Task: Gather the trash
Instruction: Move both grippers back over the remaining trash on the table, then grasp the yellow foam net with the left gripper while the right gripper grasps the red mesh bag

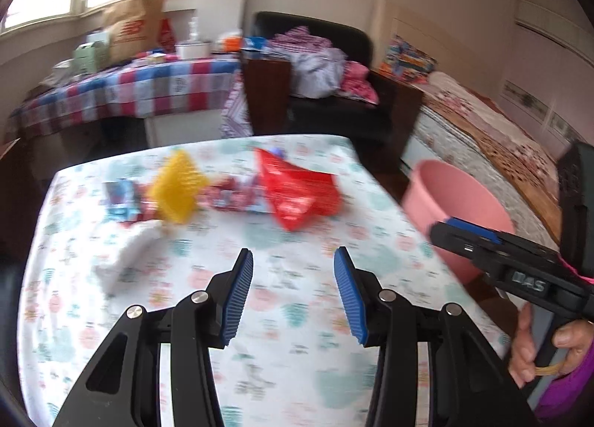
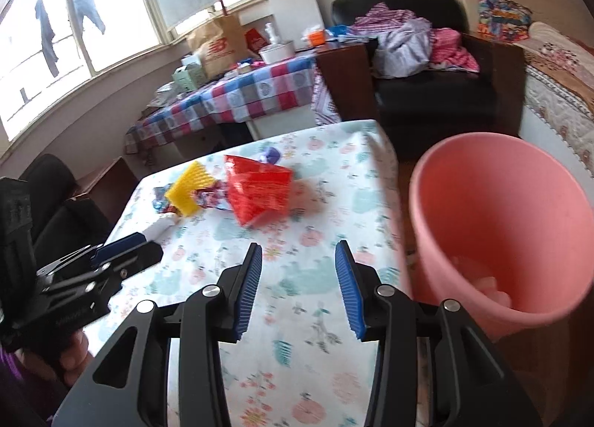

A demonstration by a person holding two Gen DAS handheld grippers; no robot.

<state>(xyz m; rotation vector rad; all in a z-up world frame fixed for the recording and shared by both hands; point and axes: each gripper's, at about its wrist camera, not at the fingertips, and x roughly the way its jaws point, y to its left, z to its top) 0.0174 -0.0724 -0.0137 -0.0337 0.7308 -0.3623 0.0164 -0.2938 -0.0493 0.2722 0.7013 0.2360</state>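
— Where did the two tools stand when you looked?

— Both hung over the near part of the table [image 1: 74,315], the one with the floral cloth. The left gripper [image 1: 293,260] had its blue pads spread apart with only cloth showing between them. The right gripper [image 2: 299,252] was the same: jaws apart, nothing pinched. The right one sat close to the table's right edge, just beside the pink bin [image 2: 501,226].

— And the trash?

— Across the far half of the table. A crumpled red plastic bag [image 2: 258,193] lay toward the middle, with a small purple thing [image 2: 271,156] just behind it that I could not make out. To its left stood a yellow ribbed wrapper [image 2: 189,187], resting on some red and blue printed wrappers [image 1: 122,200] that ran between it and the red bag. Nearer to us on the left lay a crumpled white piece [image 1: 118,260], paper or tissue, I could not tell which.

— Was anything in the bin?

— Some pale, whitish bits at the bottom [image 2: 486,286]. It stood off the table's right side, open mouth tilted toward us.

— Could you see the person?

— Only a hand [image 1: 534,345] on the right tool's grip, with a purple sleeve [image 1: 571,382] behind it.
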